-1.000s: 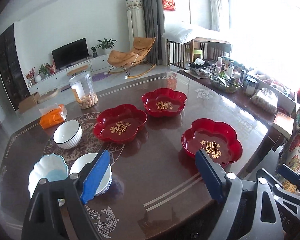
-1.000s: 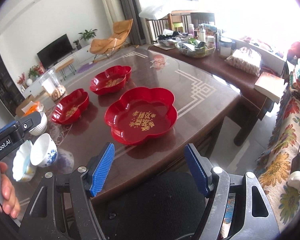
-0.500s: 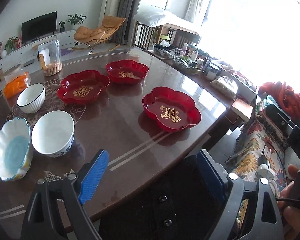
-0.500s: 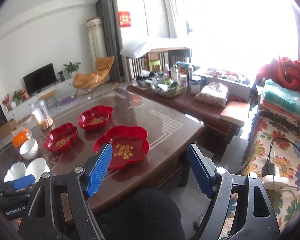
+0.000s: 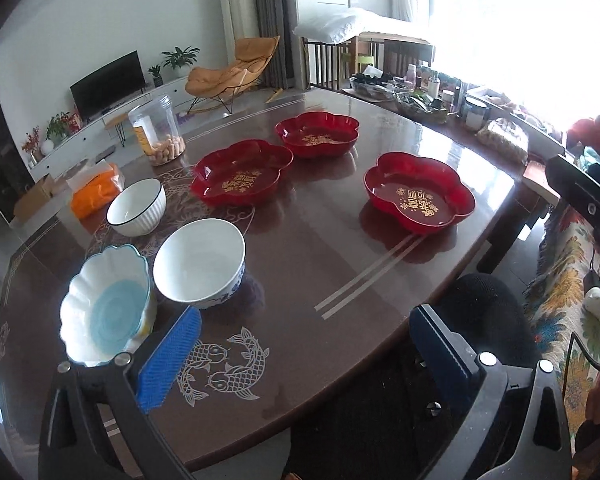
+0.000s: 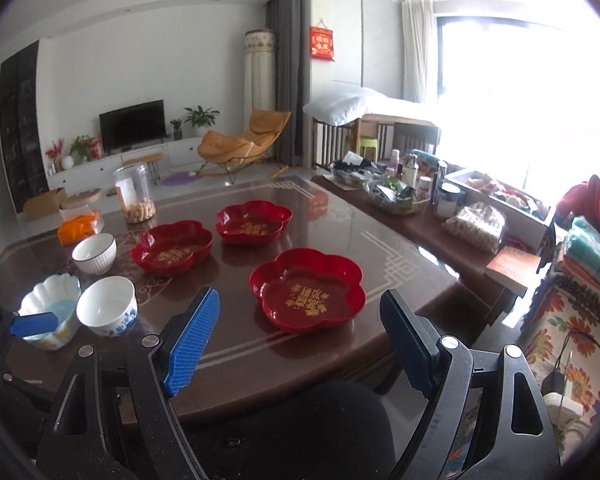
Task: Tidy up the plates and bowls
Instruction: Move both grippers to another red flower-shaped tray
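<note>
Three red flower-shaped plates (image 5: 242, 178) (image 5: 318, 134) (image 5: 418, 198) lie apart on the brown table (image 5: 320, 264). At its left stand a ribbed white bowl (image 5: 137, 208), a blue-patterned white bowl (image 5: 199, 262) and a scalloped bowl with a blue inside (image 5: 106, 306). My left gripper (image 5: 304, 320) hangs over the near table edge beside the scalloped bowl, jaws opening, nothing between them. My right gripper (image 6: 300, 300) is held above the near edge facing the nearest red plate (image 6: 306, 290), jaws opening and empty. In the right wrist view the bowls (image 6: 107, 312) (image 6: 52, 304) (image 6: 95, 253) sit at left.
A clear jar of snacks (image 5: 158, 132) and an orange packet (image 5: 96, 188) stand at the table's far left. A black chair (image 5: 480, 312) is pushed against the near edge. A cluttered side table (image 6: 420, 200) and a floral sofa (image 6: 572, 320) lie to the right.
My left gripper has drawn back from over the bowls to the near table edge and its jaws have widened. The right gripper has risen and tipped up, showing more of the room.
</note>
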Motion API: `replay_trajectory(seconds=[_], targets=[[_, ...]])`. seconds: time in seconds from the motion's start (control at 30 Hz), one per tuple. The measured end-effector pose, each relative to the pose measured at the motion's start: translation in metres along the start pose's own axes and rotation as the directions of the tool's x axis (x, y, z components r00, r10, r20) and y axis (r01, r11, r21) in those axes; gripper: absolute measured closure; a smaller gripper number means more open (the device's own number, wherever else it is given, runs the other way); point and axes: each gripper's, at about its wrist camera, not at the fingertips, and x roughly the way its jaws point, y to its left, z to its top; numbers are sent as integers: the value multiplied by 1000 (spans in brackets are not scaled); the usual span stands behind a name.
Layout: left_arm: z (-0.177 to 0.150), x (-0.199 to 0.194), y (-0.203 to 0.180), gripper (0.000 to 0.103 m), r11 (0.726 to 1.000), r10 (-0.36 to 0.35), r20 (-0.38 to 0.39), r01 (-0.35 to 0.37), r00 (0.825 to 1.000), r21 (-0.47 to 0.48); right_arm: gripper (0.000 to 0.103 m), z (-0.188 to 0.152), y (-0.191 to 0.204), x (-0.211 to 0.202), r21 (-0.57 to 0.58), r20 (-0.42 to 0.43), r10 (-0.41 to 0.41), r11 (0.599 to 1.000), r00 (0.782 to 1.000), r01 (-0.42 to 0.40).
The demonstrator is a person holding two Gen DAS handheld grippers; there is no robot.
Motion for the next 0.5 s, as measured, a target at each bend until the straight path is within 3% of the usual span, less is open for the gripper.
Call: replay_trajectory(seconds=[0.07,0.13,0.23,0.4,0.5], targets=[[7,2,12,0,999,26,15,-26,1000,-27,18,0,3,4,-17,-1,22,1000,1000,-22],[20,6,23,0,996,88,35,-86,996,-32,18,0,7,22,-23,-73,54,998,996,-56],[47,12,50,0,993,96,58,-92,994,-69,18,4,9,47,9,-144,143,990,979,-144],[109,45,105,0,987,-4,19,7,1000,-158,18,43,27,96,41,-211,270,963,939,-267],[144,84,129,0,978,-116,-32,109,993,-178,18,67,48,135,42,-253,309,950,917,-309]])
